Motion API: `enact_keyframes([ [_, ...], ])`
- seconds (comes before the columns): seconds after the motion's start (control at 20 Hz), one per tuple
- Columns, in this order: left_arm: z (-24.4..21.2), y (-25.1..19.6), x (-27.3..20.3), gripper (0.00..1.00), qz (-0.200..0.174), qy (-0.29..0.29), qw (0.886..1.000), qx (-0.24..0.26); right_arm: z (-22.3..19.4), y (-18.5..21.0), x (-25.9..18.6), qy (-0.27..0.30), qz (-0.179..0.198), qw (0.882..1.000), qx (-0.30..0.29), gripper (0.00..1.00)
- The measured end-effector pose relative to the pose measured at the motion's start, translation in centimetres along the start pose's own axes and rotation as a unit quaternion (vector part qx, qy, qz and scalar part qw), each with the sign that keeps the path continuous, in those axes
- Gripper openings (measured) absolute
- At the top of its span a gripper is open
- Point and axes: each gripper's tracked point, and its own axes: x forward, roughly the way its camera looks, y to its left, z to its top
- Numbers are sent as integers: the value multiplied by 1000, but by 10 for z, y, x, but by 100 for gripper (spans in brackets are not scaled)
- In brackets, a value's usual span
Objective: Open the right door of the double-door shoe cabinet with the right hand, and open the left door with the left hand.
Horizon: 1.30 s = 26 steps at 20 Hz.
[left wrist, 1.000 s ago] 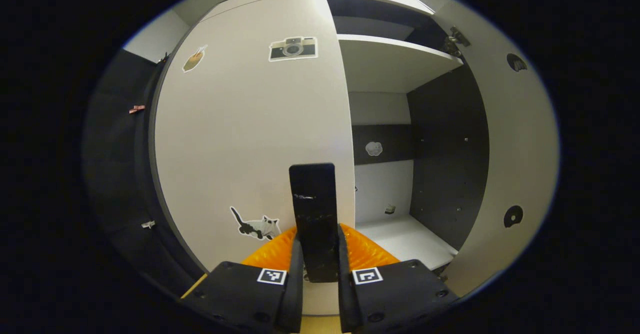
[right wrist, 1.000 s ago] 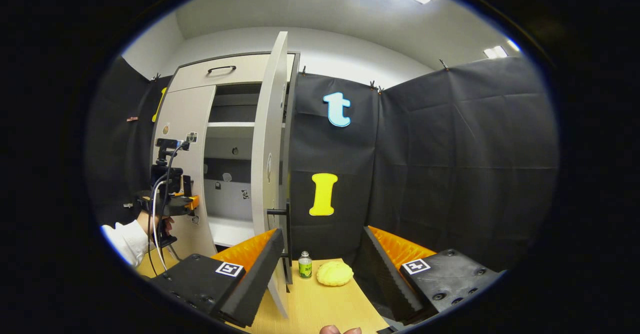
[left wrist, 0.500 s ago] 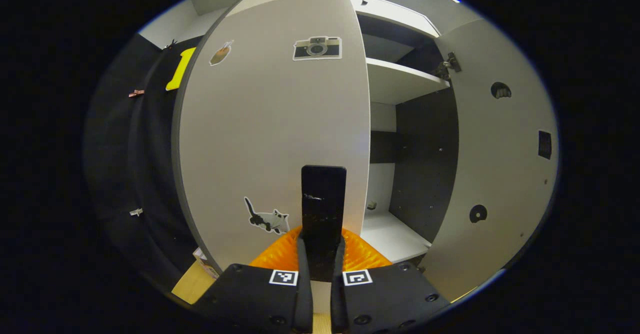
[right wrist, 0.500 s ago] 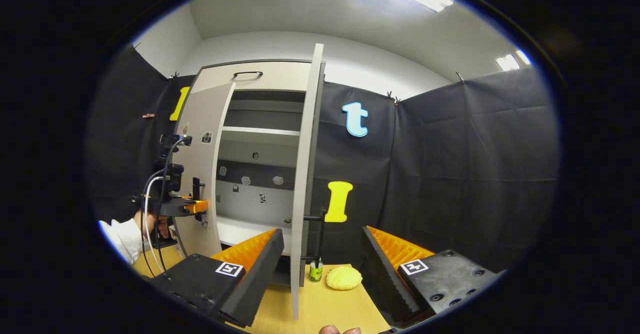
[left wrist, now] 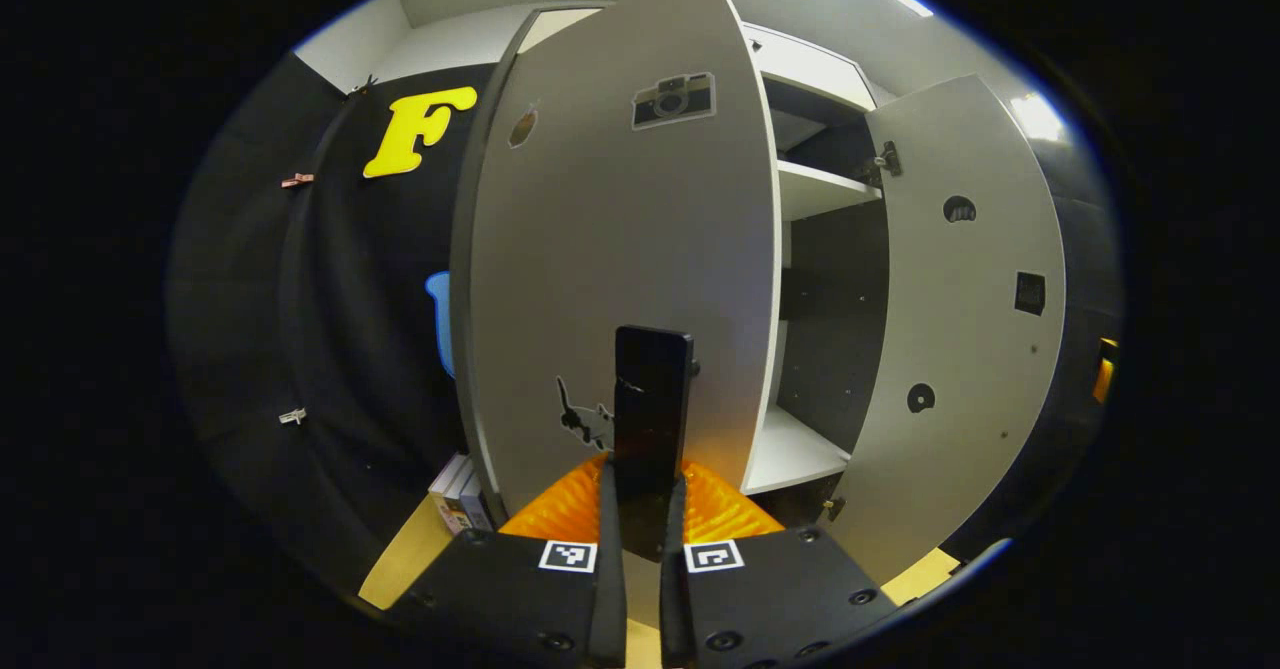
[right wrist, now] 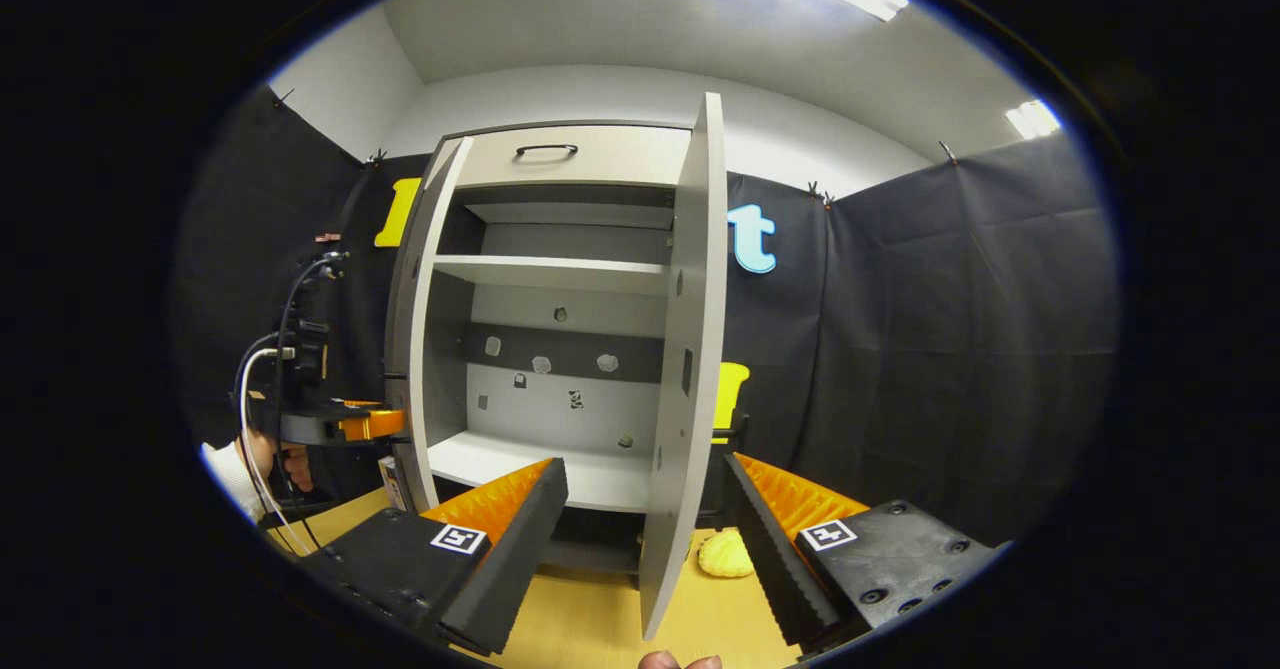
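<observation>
Black cloth lines the booth behind the shoe cabinet (right wrist: 560, 349), which is seen at centre frame in the right gripper view with both doors swung out and its shelves exposed. The right gripper (right wrist: 640, 539) is held spread at the lower edge, touching nothing, the right door (right wrist: 685, 369) standing edge-on between its fingers (a yellow bun-like object (right wrist: 725, 555) lies on the wooden tabletop (right wrist: 600, 619) behind). The left gripper (left wrist: 640, 529) is seen pinched on the left door's black handle (left wrist: 652, 399) at lower centre of the left gripper view, where stickers on the left door (left wrist: 620, 249) are shown.
</observation>
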Motion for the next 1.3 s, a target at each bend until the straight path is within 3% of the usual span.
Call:
enact_keyframes([
  [0.55,-8,50,-45,17,-5,-6,1000,15,0,30,3,2,14,1000,14,98],
  [1.15,-6,130,-64,14,57,-13,998,19,1,39,-5,11,51,999,12,98],
  [1.25,-6,156,-71,10,87,-14,996,14,3,40,-6,10,57,998,13,98],
  [1.3,-8,164,-72,8,79,-9,997,-4,3,40,-7,10,60,998,12,98],
])
